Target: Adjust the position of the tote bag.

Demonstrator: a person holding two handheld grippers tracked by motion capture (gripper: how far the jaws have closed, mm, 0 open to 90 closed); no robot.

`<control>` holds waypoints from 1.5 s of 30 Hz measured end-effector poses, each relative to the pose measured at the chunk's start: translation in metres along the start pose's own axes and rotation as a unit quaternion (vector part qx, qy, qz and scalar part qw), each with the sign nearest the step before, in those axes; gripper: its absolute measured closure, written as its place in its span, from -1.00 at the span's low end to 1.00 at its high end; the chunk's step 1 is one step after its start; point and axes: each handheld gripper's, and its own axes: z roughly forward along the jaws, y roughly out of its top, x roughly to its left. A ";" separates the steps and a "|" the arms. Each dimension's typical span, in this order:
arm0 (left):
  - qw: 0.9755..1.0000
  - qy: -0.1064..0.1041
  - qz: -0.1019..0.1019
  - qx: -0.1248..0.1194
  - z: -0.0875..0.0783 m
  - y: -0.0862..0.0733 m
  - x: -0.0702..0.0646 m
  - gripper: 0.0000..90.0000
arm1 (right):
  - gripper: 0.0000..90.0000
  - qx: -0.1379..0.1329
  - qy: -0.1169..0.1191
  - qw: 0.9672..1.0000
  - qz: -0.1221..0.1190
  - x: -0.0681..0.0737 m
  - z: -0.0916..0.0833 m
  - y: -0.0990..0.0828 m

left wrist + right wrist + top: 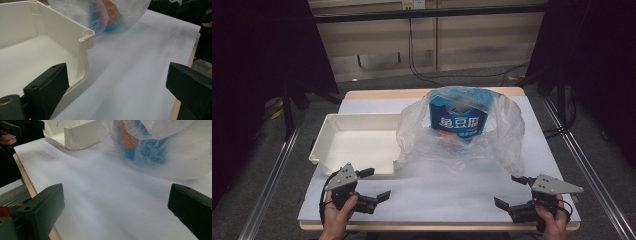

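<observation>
High view: we see a white bench (437,200) with a wooden rim. A white tray (357,145) sits at the left side, mid-depth, and we see nothing in it. Just to its right, touching or overlapping its right wall, a clear plastic bag (462,135) stands toward the far centre, mouth open upward. Inside it is a blue packet (458,117) with white characters, upright; an orange patch shows low through the film. The lower part of the packet is blurred by the plastic. Left gripper (374,184) is at the near left corner, jaws apart, holding nothing, just in front of the tray's near wall. Right gripper (511,191) is at the near right corner, jaws apart, nothing between them. The hands are cut off by the bottom edge.

Left gripper view: we see the tray's corner (85,40) and its bare floor, with the bag (100,15) behind it, blue and orange smeared through the film. The jaws are wide apart over bare bench. The bag's top is cut off.

Right gripper view: the bag (155,147) is ahead to the right, its contents just blue and orange blurs. The tray (72,135) is farther off to the left, partly cut off. The jaws are wide apart. The other gripper (15,127) is at top left, too cropped for us to read its jaws.
</observation>
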 end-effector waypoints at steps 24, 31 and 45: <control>1.000 0.003 -0.003 0.004 0.001 0.000 0.000 -0.91 | -0.98 0.001 0.003 1.000 0.007 -0.001 0.002 0.000; 0.999 -0.019 -0.039 -0.017 -0.002 -0.002 0.005 -0.90 | -0.97 0.005 -0.005 1.000 -0.004 0.000 0.001 0.001; 1.000 -0.019 -0.006 -0.015 -0.006 0.003 -0.004 -0.90 | -0.77 -0.013 -0.036 0.999 0.003 0.008 -0.010 0.013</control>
